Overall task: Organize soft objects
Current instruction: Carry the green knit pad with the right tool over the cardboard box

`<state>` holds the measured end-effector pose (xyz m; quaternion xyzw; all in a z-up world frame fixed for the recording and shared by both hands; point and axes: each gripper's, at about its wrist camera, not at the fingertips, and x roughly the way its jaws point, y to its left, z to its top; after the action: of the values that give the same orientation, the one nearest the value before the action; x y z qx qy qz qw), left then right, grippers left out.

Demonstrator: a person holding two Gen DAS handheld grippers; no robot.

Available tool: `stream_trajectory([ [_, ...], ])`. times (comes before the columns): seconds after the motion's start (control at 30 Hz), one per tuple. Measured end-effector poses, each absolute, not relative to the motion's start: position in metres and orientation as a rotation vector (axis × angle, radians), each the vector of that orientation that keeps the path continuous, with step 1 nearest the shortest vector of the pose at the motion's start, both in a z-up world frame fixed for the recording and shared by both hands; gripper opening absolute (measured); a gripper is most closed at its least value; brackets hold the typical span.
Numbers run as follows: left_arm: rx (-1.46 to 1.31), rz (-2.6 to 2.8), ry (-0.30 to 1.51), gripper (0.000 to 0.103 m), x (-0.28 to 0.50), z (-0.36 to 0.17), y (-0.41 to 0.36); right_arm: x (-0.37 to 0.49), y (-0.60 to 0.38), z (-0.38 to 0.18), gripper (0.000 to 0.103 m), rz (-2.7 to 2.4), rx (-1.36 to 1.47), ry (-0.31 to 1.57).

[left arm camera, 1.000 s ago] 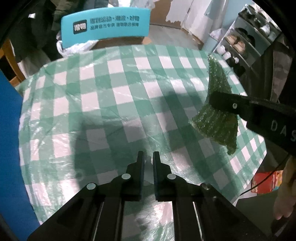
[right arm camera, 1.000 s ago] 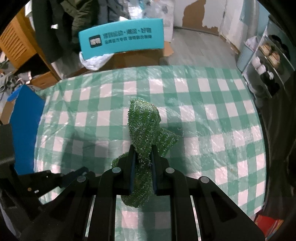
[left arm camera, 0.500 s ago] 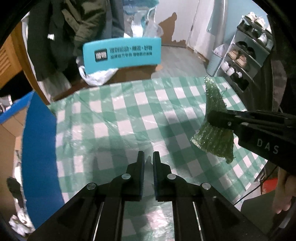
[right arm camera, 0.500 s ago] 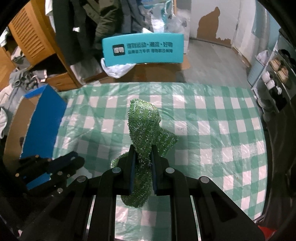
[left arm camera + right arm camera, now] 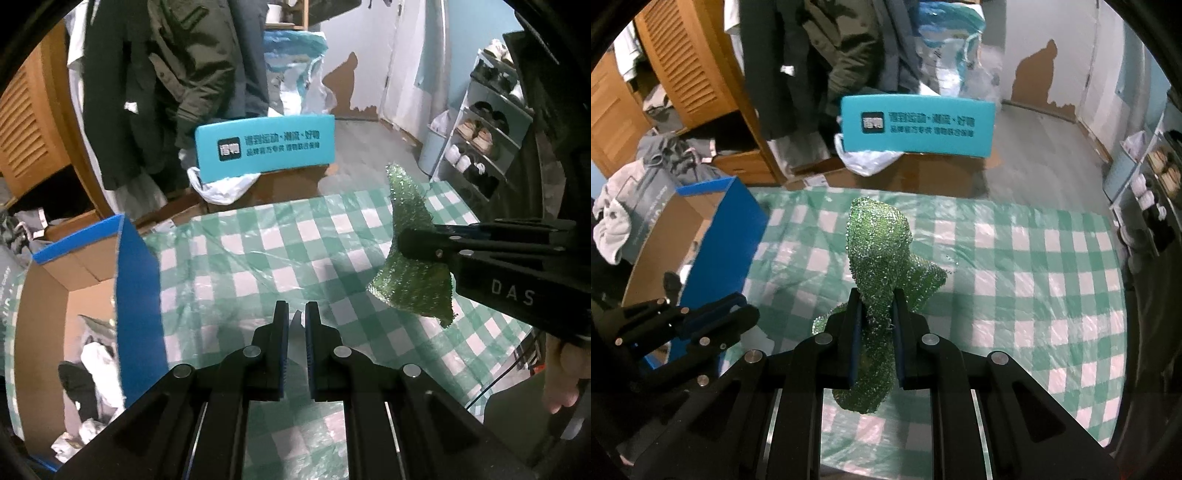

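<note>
My right gripper (image 5: pixel 873 306) is shut on a green glittery mesh cloth (image 5: pixel 879 251) and holds it in the air above the green-checked table (image 5: pixel 1015 280). In the left wrist view the same cloth (image 5: pixel 410 280) hangs from the right gripper (image 5: pixel 402 243) at the right side. My left gripper (image 5: pixel 296 314) is shut and empty, above the table's near left part; it also shows in the right wrist view (image 5: pixel 738 314) at the lower left.
An open cardboard box with blue sides (image 5: pixel 136 295) stands at the table's left edge, with soft items inside (image 5: pixel 92 362). A teal chair back (image 5: pixel 916 125) stands behind the table. Coats, a wooden wardrobe and a shoe rack (image 5: pixel 484 147) surround the table.
Both grippers have risen and pulled back from the table, bringing the blue box and the room into view. The right gripper keeps hold of the green cloth. The left stays shut.
</note>
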<state>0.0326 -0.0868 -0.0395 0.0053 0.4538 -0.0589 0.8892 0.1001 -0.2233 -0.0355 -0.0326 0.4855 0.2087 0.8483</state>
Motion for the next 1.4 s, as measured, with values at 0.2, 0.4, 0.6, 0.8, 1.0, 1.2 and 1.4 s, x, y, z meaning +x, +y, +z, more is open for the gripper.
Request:
stream_trajectory([
  [0.2, -0.018, -0.091, 0.922, 0.008, 0.026, -0.027, -0.065, 0.099, -0.2, -0.023, 0.013, 0.483, -0.082, 1.002],
  [0.4, -0.043, -0.047, 0.908, 0.008, 0.02, -0.019, -0.039, 0.098, -0.171, -0.013, 0.013, 0.53, -0.105, 0.987],
  [0.6, -0.064, -0.009, 0.89, 0.008, 0.014, -0.012, -0.014, 0.098, -0.141, -0.008, 0.013, 0.574, -0.126, 0.985],
  [0.8, -0.086, 0.036, 0.87, 0.008, 0.008, -0.005, 0.013, 0.095, -0.114, -0.004, 0.013, 0.613, -0.15, 0.984],
  [1.0, -0.112, 0.079, 0.854, 0.008, 0.003, -0.001, 0.039, 0.093, -0.088, -0.005, 0.013, 0.649, -0.173, 0.991],
  [1.2, -0.143, 0.119, 0.843, 0.008, -0.002, 0.001, 0.064, 0.09, -0.066, -0.005, 0.013, 0.683, -0.191, 0.994],
  [1.4, -0.157, 0.157, 0.846, 0.008, -0.004, -0.002, 0.084, 0.088, -0.043, -0.005, 0.013, 0.716, -0.207, 0.997],
])
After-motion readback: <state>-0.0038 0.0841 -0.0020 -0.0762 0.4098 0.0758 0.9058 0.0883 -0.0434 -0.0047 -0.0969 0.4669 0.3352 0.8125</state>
